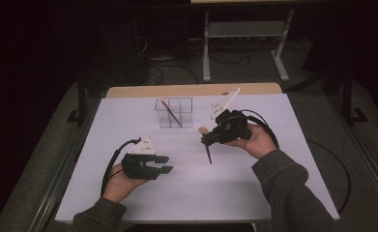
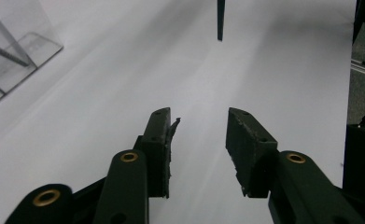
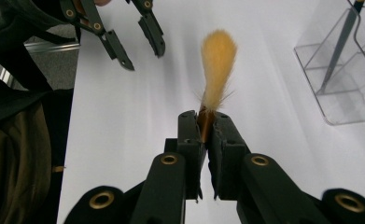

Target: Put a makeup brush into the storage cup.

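White sheeting covers the table (image 1: pixel 191 193), which stands in a dim room with dark floor and a metal frame behind. At the left, the left gripper (image 1: pixel 165 164) hovers low over bare sheet with its jaws apart and nothing between them; the left gripper view shows worn, frayed padding on the inner faces. Toward the far middle of the table stands a clear plastic holder (image 1: pixel 174 112) with compartments, and one brush (image 1: pixel 171 113) already leans inside it. At the right, the right gripper (image 1: pixel 204 140) is clamped on a second brush (image 1: pixel 209 153), held above the sheet just right of the holder; the right gripper view shows the jaws pressed together on the metal collar just below the tawny bristles (image 3: pixel 216 65), while the high view shows the dark pointed handle hanging out toward the table. Judged from its build, this brush is light, with a thin, stiff and probably smooth handle that could swivel or slide in a loose pinch. The bristles are soft and would splay or bend if squeezed, so they are no place for a grip. The collar, or the handle just beside it, is the sound hold, and the present grip sits correctly there. The handle end appears the safer end to lead into a compartment.
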`<action>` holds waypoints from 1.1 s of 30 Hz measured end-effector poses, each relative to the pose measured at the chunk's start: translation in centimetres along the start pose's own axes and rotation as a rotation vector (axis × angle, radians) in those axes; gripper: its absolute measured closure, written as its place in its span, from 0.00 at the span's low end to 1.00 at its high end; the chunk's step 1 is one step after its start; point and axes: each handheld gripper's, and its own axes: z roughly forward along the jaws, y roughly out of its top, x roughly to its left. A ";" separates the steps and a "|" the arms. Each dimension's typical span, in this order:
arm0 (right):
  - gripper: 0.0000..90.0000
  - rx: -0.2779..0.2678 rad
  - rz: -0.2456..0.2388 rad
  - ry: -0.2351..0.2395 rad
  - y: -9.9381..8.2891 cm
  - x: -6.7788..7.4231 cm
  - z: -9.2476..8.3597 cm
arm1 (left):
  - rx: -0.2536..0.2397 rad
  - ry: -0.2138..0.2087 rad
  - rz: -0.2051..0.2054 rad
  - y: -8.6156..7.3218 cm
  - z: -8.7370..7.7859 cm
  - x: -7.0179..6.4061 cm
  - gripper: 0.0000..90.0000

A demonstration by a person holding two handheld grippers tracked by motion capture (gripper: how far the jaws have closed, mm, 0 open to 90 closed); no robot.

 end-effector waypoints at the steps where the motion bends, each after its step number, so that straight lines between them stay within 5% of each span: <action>1: 0.92 0.002 0.007 0.006 -0.1 -0.1 -0.1 | 0.002 0.012 -0.005 -0.4 -0.2 0.1 0.66; 10: 0.92 0.007 0.027 -0.011 -0.1 -1.1 -0.4 | 0.000 0.038 -0.042 -1.7 -0.8 0.3 0.56; 15: 0.92 0.005 0.035 -0.011 0.1 -1.8 -0.6 | -0.022 0.049 -0.098 -2.4 -1.3 0.6 0.54; 33: 0.92 0.005 0.028 -0.033 1.3 -3.0 -1.2 | -0.011 0.088 -0.110 -3.5 -2.2 1.4 0.41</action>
